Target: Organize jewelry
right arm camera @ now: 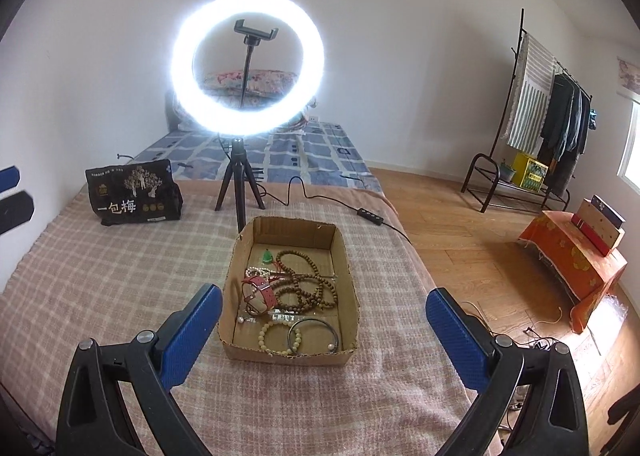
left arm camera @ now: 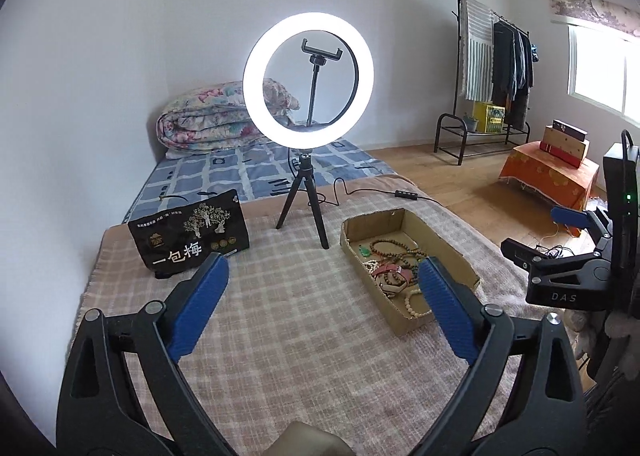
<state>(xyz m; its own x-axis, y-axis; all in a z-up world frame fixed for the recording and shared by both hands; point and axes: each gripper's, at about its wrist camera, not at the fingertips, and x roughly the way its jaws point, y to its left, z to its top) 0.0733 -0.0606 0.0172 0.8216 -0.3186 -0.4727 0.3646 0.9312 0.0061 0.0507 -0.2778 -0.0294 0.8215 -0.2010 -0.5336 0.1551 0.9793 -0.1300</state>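
A shallow cardboard box [right arm camera: 344, 256] sits on a checked blanket. In it lie brown wooden bead strands [right arm camera: 308, 280], a red strap [right arm camera: 262, 290], a green pendant [right arm camera: 267, 256], a pale bead bracelet [right arm camera: 276, 336] and a dark bangle [right arm camera: 316, 336]. My right gripper [right arm camera: 324, 316] is open and empty, just in front of the box. My left gripper [left arm camera: 322, 284] is open and empty, left of the box [left arm camera: 440, 240]. The right gripper also shows in the left wrist view [left arm camera: 560, 240].
A lit ring light on a small tripod [right arm camera: 240, 192] stands behind the box, its cable [right arm camera: 368, 216] trailing right. A black snack bag [right arm camera: 134, 196] lies at the back left. The blanket's right edge [right arm camera: 440, 316] drops to a wooden floor.
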